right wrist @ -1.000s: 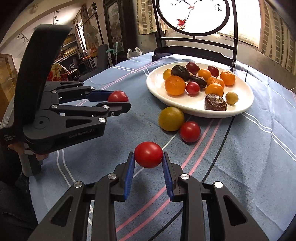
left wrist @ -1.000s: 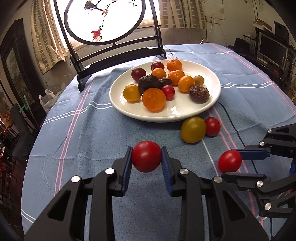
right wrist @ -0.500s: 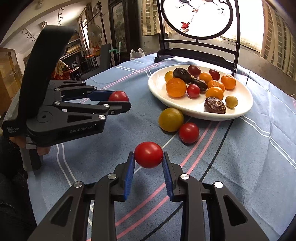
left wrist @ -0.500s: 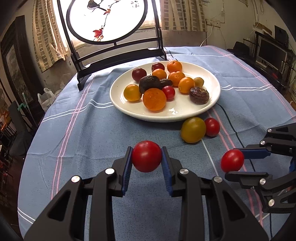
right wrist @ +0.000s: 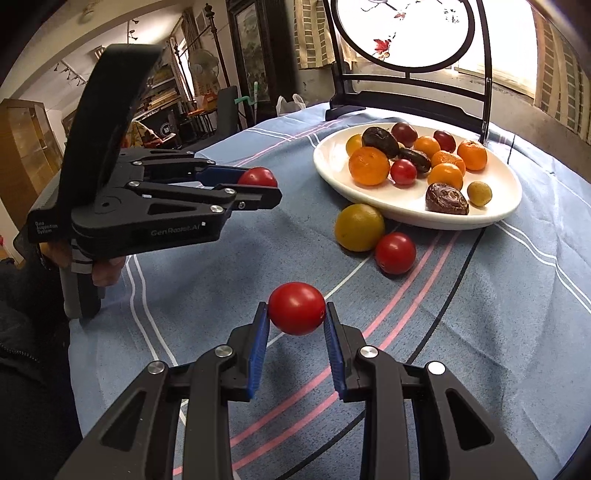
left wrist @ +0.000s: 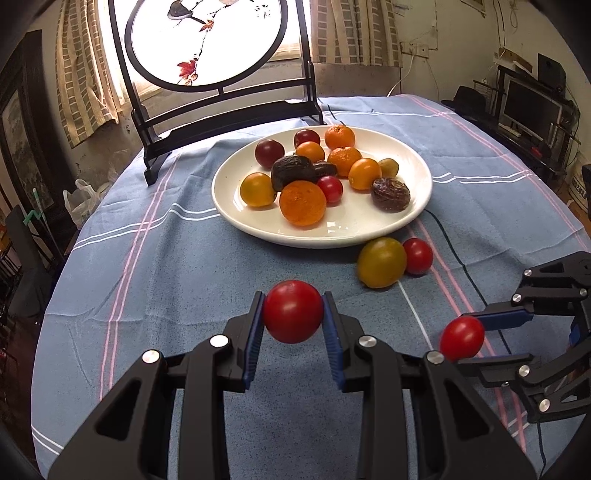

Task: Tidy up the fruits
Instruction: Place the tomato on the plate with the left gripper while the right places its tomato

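Note:
A white plate (left wrist: 413, 214) (right wrist: 495, 214) holds several fruits: oranges, small tomatoes and dark wrinkled fruits. A yellow-green tomato (left wrist: 381, 262) (right wrist: 359, 227) and a small red tomato (left wrist: 418, 255) (right wrist: 395, 252) lie on the cloth just in front of the plate. My left gripper (left wrist: 293, 316) (right wrist: 258, 184) is shut on a red tomato (left wrist: 293, 311) (right wrist: 258, 176), held above the cloth. My right gripper (right wrist: 297, 314) (left wrist: 467, 341) is shut on another red tomato (right wrist: 296, 308) (left wrist: 461, 338), to the right of the left one.
A blue striped tablecloth (left wrist: 166, 266) covers the round table. A black stand with a round painted screen (left wrist: 207, 40) (right wrist: 402, 33) stands behind the plate. Furniture and clutter surround the table.
Both grippers keep their tomatoes and have edged slightly forward and up; the plate sits a little lower in the views. The fruits on the cloth have not moved.

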